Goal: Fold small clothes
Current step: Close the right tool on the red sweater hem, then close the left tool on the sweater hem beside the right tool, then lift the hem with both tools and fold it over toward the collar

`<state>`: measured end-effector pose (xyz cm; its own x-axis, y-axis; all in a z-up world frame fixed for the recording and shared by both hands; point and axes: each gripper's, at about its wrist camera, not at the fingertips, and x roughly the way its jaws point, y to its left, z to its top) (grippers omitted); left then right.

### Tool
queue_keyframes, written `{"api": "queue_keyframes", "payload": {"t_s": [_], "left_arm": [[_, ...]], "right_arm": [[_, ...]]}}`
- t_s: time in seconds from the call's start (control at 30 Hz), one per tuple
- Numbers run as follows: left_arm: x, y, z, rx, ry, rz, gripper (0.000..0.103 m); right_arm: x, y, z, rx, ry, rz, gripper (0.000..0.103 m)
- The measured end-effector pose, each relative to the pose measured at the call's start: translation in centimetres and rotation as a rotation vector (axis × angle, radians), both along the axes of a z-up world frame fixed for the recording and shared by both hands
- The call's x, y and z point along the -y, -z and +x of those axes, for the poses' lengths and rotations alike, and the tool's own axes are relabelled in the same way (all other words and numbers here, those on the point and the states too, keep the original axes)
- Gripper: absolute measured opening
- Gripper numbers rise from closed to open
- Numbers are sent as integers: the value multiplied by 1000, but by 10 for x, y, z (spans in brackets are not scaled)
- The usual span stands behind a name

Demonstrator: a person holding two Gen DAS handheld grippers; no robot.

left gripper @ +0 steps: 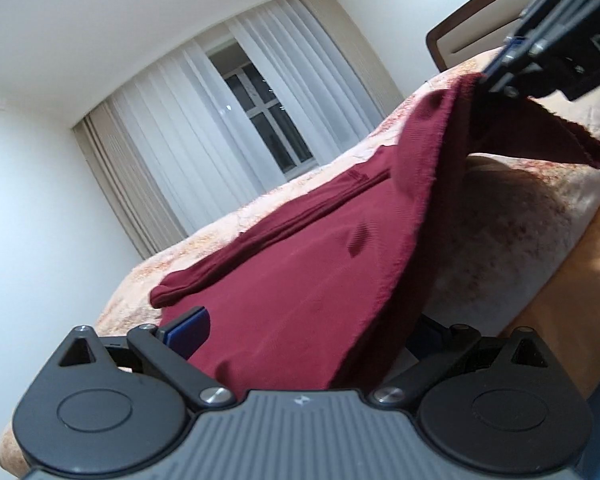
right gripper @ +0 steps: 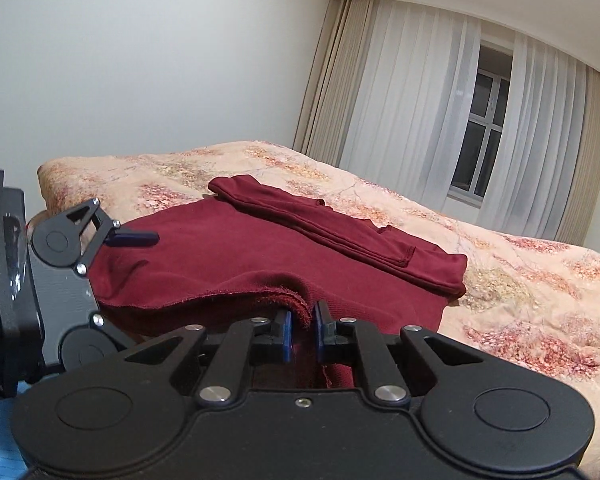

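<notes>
A wide bed [right gripper: 439, 216], covered by a peach blanket with a reddish floral print, fills the room from the near edge to the far wall. Its surface is bare to the right of and beyond the clothing in the right wrist view, leaving plenty of open room for moving. Behind it stand one window [right gripper: 483, 128] and sheer white curtains [right gripper: 411, 92] flanked by beige drapes. In the left wrist view one dark wooden headboard [left gripper: 471, 20] rises past the bed's far end, and the blanket's near edge drops over the mattress side.

One dark red garment [right gripper: 228, 248] lies on the near part of the bed, close to its edge. One sleeve is folded across its top, running diagonally. Its raw hem is lifted off the blanket at the near side, tenting upward so that a shadowed gap opens beneath it in the left wrist view.

Two grippers work on this hem. The right gripper [right gripper: 301, 328] has its blue pads nearly together, pinching a bunched fold of the hem between them; in the left wrist view it holds the cloth's raised peak [left gripper: 485, 76]. The left gripper [left gripper: 300, 344] has its jaws spread wide, the garment draped between them; one blue pad [left gripper: 190, 332] lies clear beside the cloth, and the other is hidden behind the fabric, so it grips nothing visibly.
</notes>
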<state>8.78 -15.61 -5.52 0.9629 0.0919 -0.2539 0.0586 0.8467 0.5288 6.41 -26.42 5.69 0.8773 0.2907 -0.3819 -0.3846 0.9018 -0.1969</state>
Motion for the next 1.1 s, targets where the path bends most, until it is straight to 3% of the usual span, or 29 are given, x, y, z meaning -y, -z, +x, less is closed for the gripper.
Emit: {"api": "queue_keyframes", "payload": {"t_s": [0.3,0.5,0.6,0.73,0.8,0.9,0.97,1.1], "left_arm": [[-36,-17,-40,96,-31,35,101],[-59,-18,-42,63,-61,18,100],[-64,-13,-40,10,-49,24,86],[-67,-5,-38,-20,-12,63,57],[-67,-1,-39,-19,-17,104,51],[-73,3,-35,-42,-35,130,33],[-79,0,-32,-59,-43,111,12],[-87,-15,-39,-18,-25,81,6]], "right_arm": [[1,6,-3,-15,3,-28,14],[2,11,-6,-22,5,-32,15],[2,11,-7,-15,8,-39,14],[1,11,-9,1,12,-57,13],[1,11,-11,14,21,-64,13],[1,11,-13,31,30,-76,12],[0,13,-14,42,30,-94,12],[-2,17,-17,43,21,-114,9]]}}
